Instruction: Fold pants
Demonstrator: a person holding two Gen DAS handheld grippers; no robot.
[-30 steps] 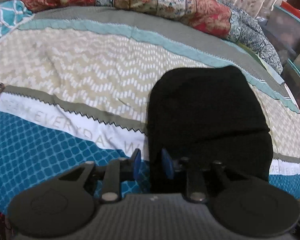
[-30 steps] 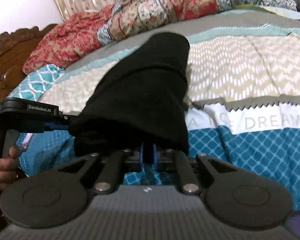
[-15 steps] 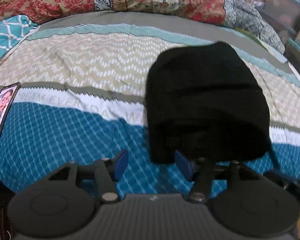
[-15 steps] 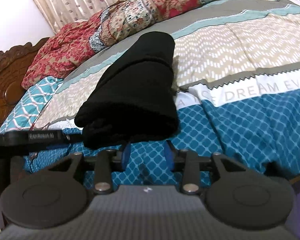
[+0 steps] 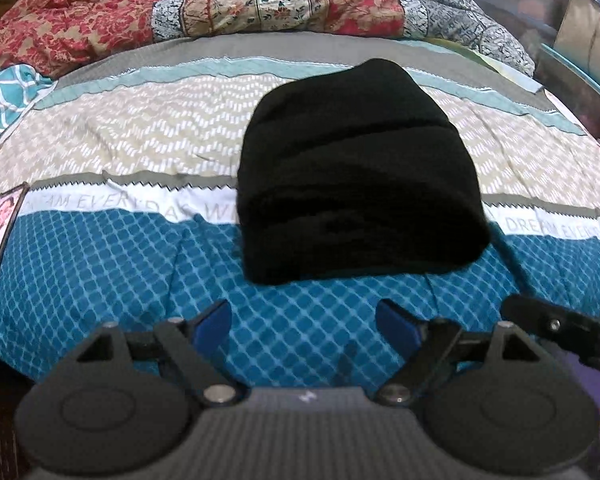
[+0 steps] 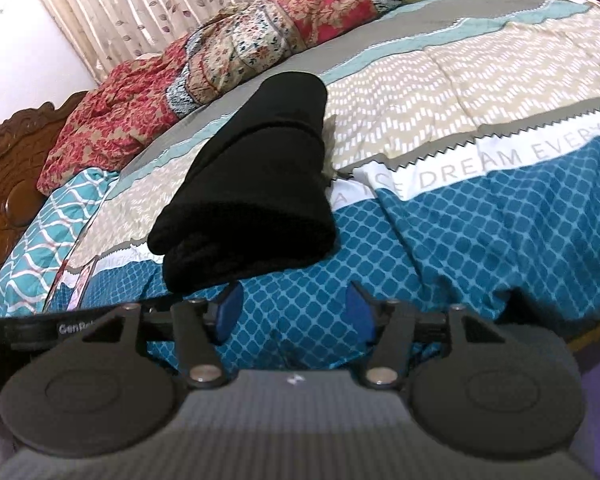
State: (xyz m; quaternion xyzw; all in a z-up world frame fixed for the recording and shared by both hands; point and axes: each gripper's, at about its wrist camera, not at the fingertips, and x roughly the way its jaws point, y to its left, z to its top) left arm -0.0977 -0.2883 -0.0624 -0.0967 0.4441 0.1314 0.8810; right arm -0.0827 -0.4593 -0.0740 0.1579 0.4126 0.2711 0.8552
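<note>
A: What's the surface here?

B: A bed (image 5: 100, 272) with a patterned bedspread, teal lattice nearest the cameras, a floral quilt (image 5: 228, 4) bunched along the far edge.

A: And the pants?

B: The black pants (image 5: 356, 176) lie folded in a thick bundle on the bedspread, across the white lettered band.

A: How do the grippers stand?

B: The left gripper (image 5: 304, 326) sits just short of the bundle's near edge, jaws opening, only bedspread between them. The right gripper (image 6: 294, 312) is likewise opening and empty, the bundle just beyond its left finger.
</note>
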